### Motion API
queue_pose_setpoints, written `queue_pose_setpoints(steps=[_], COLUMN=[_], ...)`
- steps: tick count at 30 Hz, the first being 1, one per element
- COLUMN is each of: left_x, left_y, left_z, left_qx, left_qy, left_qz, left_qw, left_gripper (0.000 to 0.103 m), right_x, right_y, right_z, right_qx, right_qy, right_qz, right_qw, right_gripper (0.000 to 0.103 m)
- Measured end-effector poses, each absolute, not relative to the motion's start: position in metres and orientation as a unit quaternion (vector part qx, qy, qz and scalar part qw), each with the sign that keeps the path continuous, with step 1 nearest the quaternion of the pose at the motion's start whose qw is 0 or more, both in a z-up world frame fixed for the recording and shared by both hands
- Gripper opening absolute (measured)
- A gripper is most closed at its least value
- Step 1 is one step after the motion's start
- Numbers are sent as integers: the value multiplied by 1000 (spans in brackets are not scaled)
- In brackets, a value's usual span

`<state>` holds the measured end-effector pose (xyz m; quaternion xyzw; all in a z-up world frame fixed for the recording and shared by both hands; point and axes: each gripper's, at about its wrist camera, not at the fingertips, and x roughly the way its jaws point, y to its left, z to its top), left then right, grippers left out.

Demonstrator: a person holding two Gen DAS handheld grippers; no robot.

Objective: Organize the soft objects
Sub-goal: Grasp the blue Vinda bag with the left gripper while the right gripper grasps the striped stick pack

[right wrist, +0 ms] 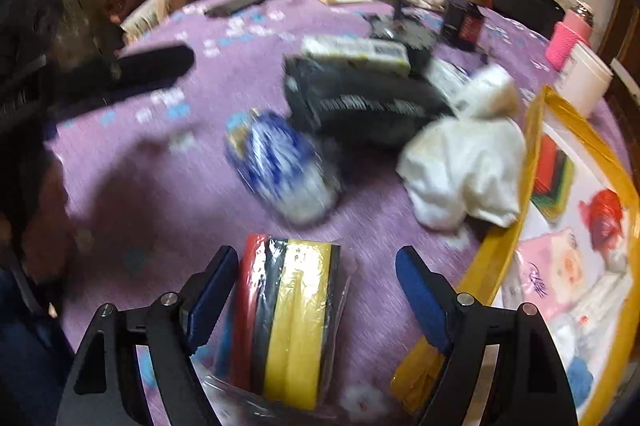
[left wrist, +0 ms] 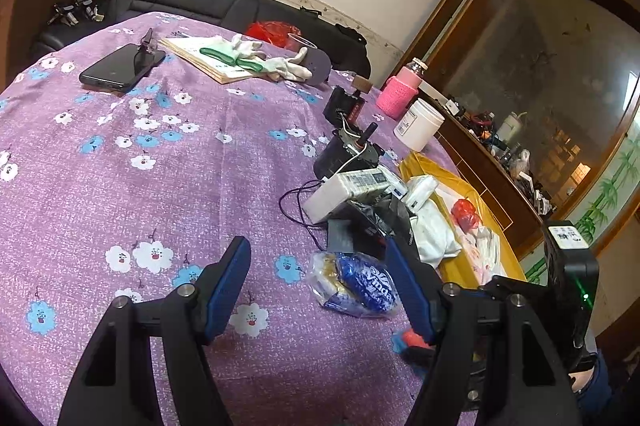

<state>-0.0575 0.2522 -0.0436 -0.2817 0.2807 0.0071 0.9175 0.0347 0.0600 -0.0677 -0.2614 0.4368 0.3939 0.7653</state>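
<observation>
Purple floral cloth covers the counter (right wrist: 168, 226), where the right gripper (right wrist: 316, 290) straddles a wrapped sponge pack (right wrist: 288, 314), jaws open, its long axis running straight ahead between them. Farther left, the left gripper (left wrist: 316, 286) hovers open and empty. Beyond right, the yellow-rimmed tray (right wrist: 500, 250) waits.

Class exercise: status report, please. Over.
Left gripper open, empty. Right gripper open around wrapped sponge pack, not clamped. Yellow-rimmed box alongside; nothing blocking.
</observation>
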Motion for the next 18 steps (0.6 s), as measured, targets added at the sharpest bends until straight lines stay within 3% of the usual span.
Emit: queue_pose_setpoints(steps=[5, 10, 18], left_x=[-57, -52, -49], left_y=[253, 247, 242], left_z=[-45, -46, -46], left_qx=[-285, -274, -261], left_qy=[283, 294, 304], left_qz=[3, -5, -11], left_qw=[916, 916, 916], left_gripper=[69, 69, 69], right_x=[56, 29, 18], right_y=[24, 26, 19], right_z=[-63, -57, -69], right_qx=[-244, -231, -246], right_qy=[465, 454, 446], right_qz=[350, 403, 351], right_qw=[776, 760, 786], right_gripper=[85, 85, 85])
